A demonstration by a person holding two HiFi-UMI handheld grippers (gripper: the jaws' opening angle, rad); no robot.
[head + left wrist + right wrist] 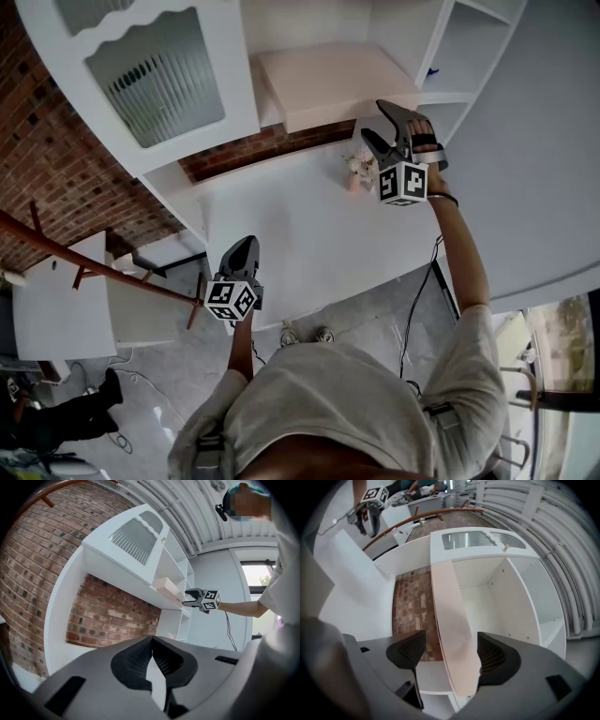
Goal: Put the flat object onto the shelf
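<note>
Flat object (328, 80): pale peach-pink, plain. Shelf unit (487, 66): white; door panel (155, 80) is ribbed glass. Brick wall (42, 159): red-brown, pale mortar. Right gripper (372, 119) and left gripper (244, 242): dark grey; cubes carry black-and-white square markers.

Open shelf bay (483, 601) above the flat board (451, 620), flower ornament (360, 170) beneath
</note>
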